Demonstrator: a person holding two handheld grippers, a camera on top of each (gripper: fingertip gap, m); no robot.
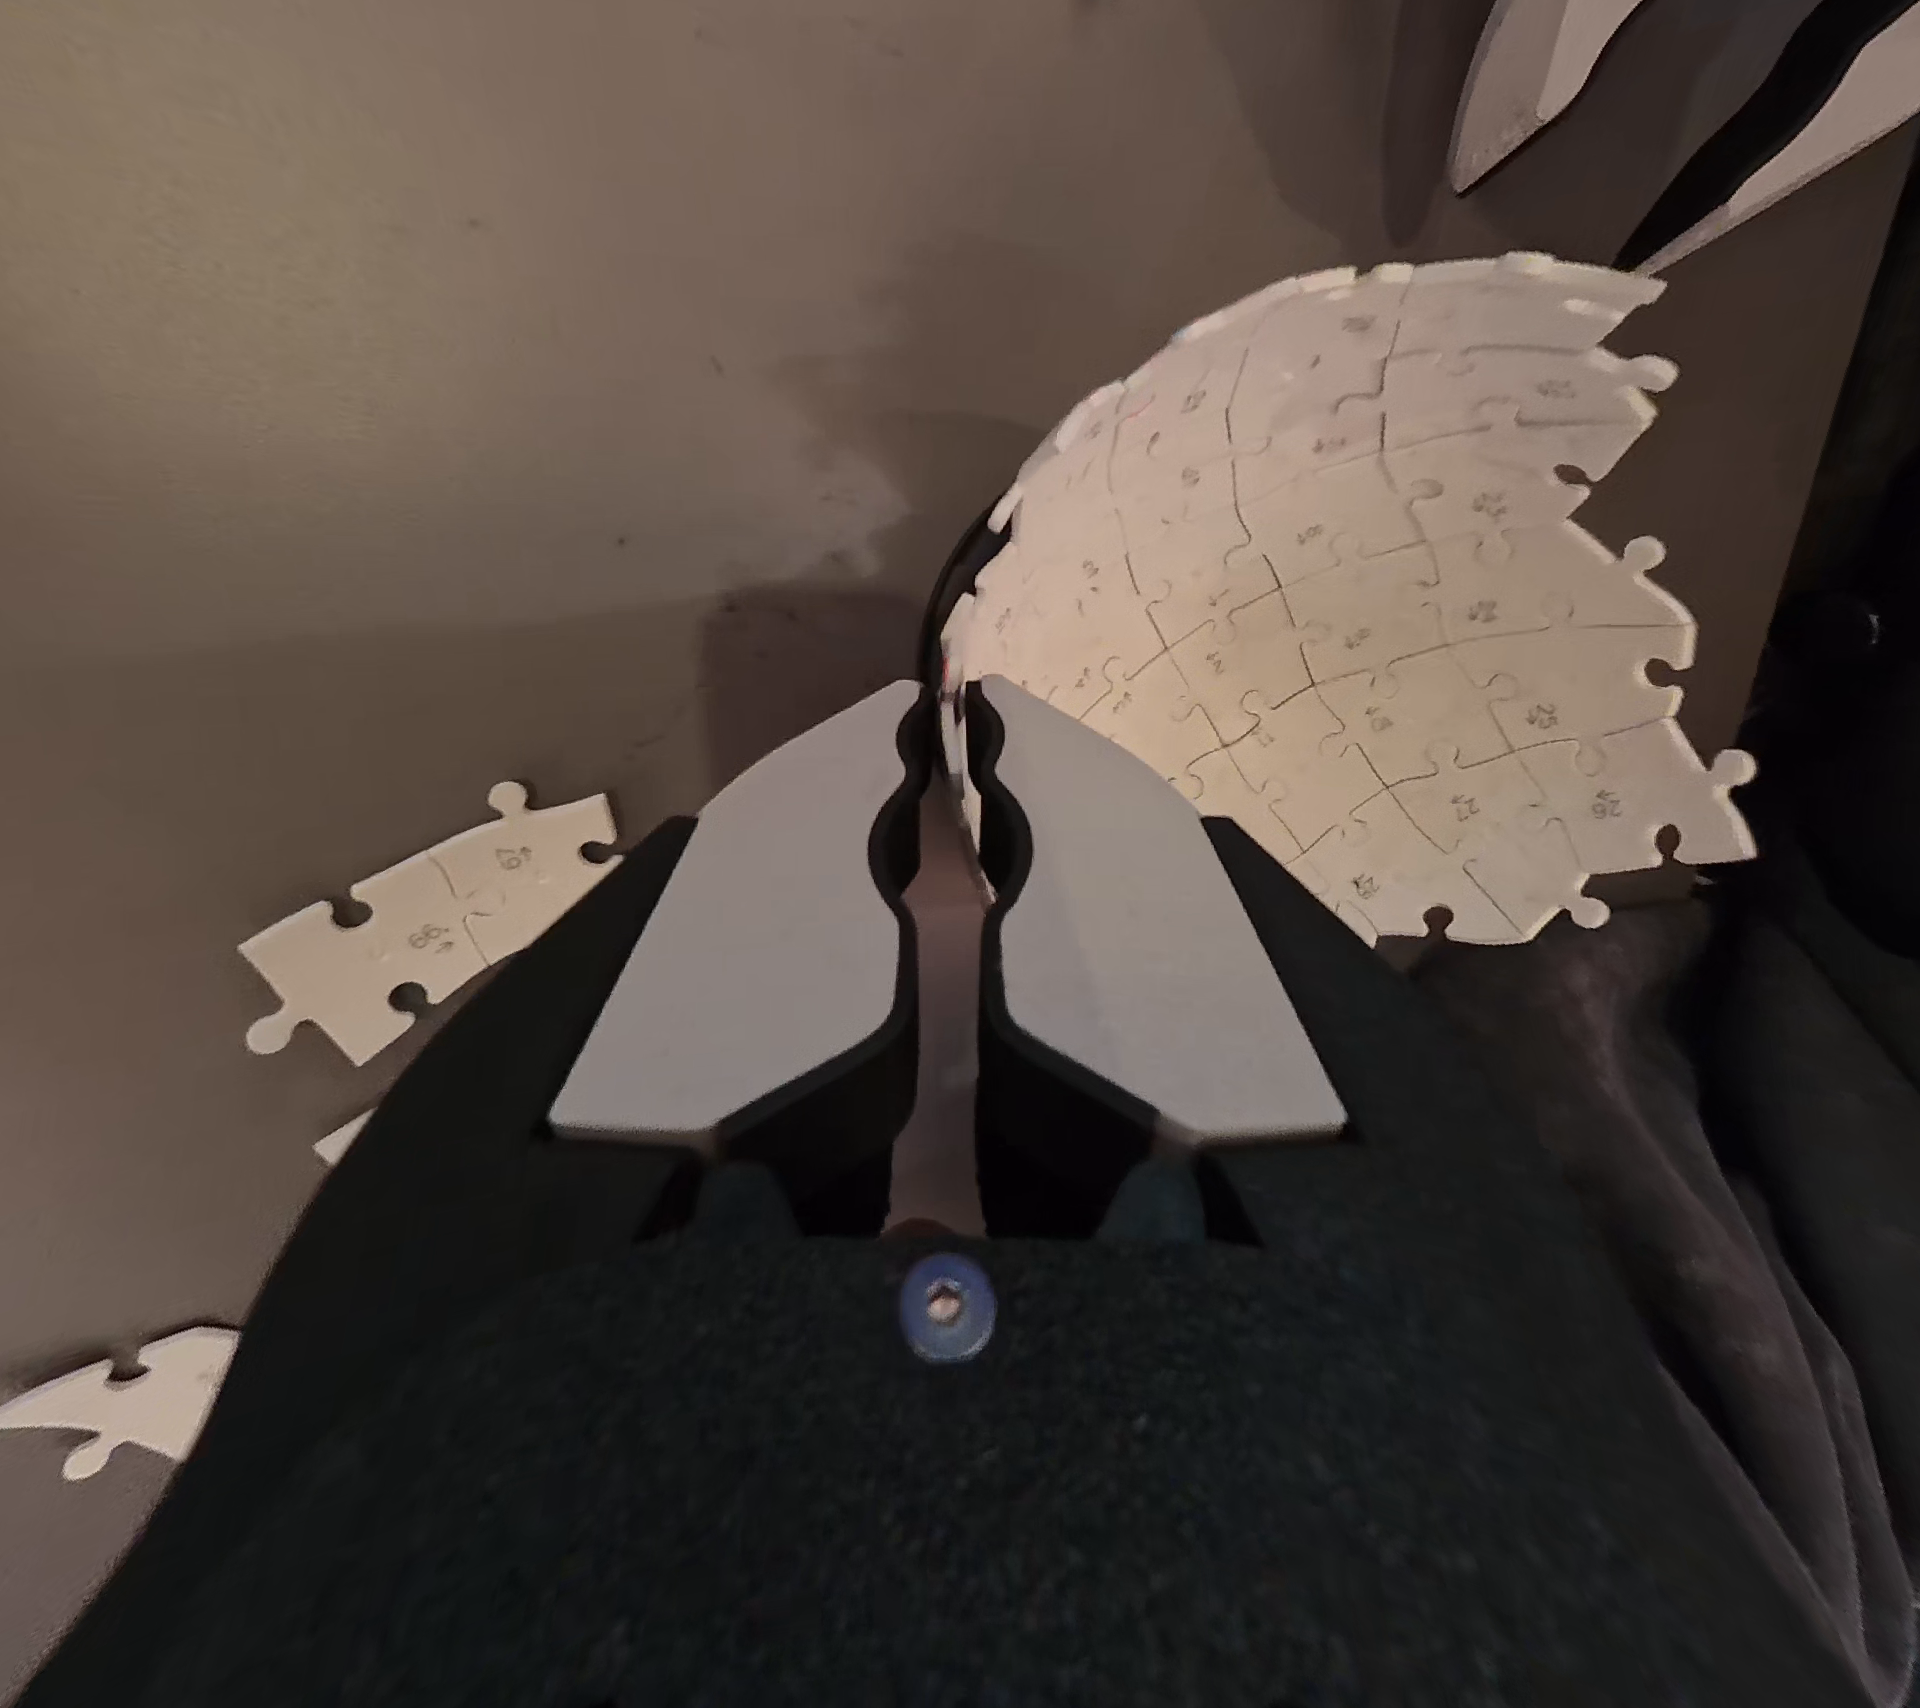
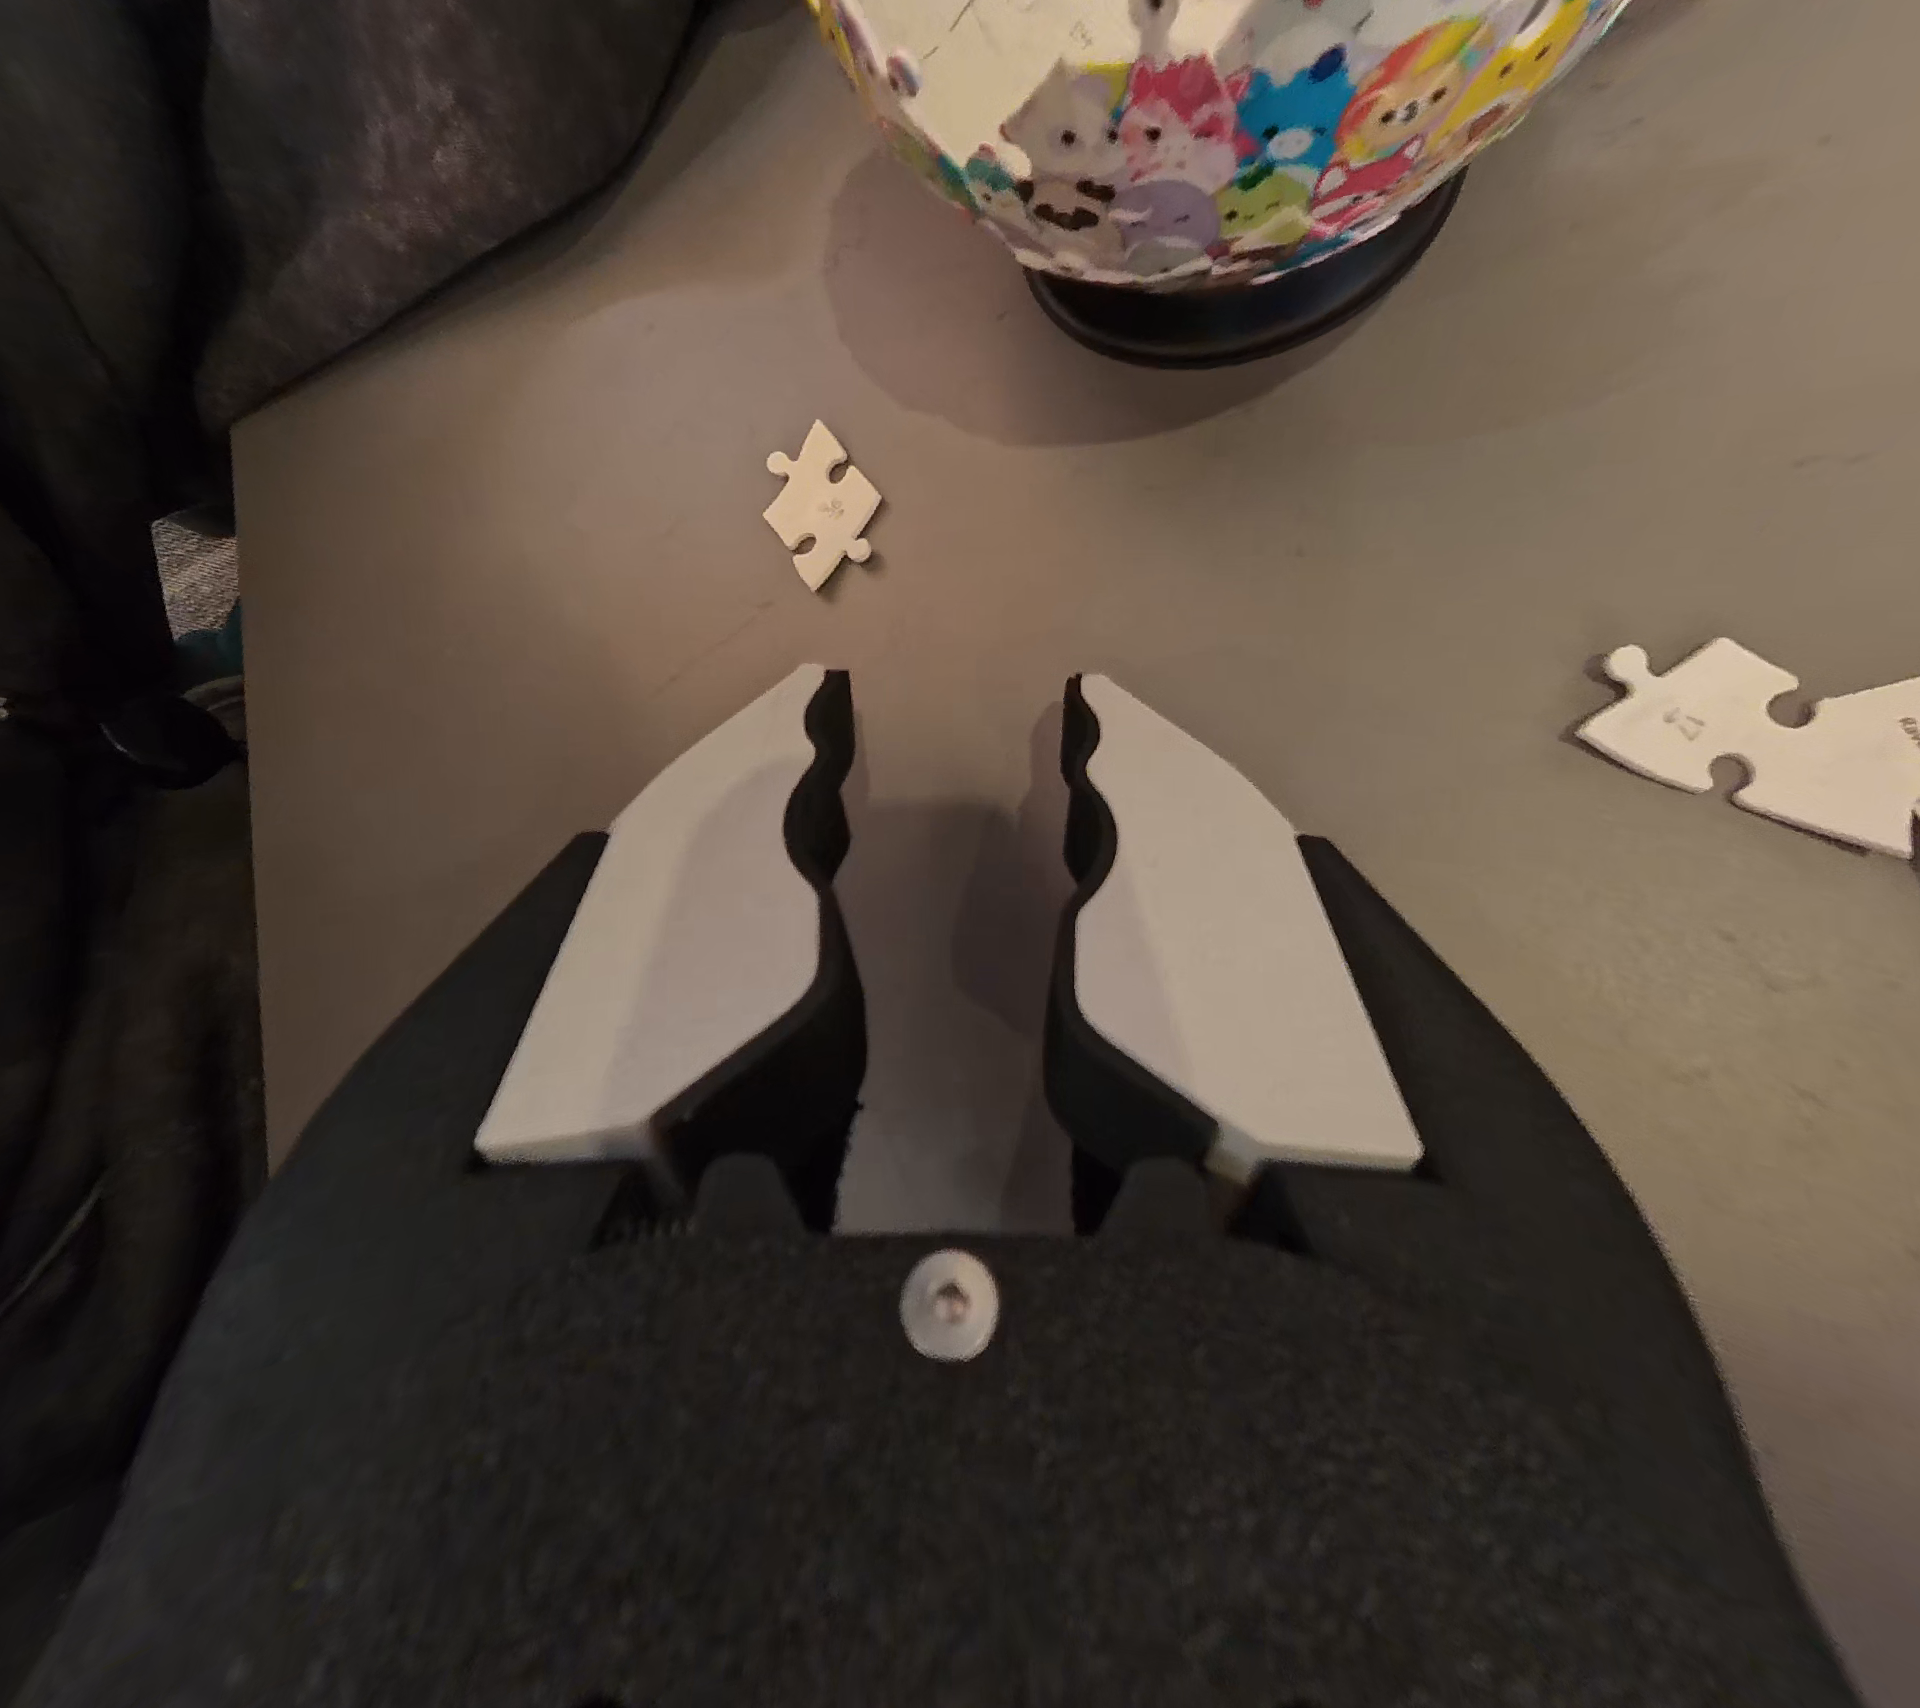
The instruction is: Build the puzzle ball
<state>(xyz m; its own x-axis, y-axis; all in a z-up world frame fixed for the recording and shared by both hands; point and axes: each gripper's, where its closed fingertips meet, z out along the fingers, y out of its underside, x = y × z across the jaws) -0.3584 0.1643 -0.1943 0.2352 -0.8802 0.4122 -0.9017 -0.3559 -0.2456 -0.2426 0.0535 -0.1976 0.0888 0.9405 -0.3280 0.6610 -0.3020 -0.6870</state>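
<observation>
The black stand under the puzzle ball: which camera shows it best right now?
The right wrist view: the black stand sits in plain sight on the table beneath the puzzle ball. In the left wrist view only a thin dark sliver shows at the ball's left edge, behind the left gripper.

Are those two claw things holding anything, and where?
The left gripper pinches the jagged rim of the half-built white puzzle ball shell. The right gripper is open, empty.
</observation>
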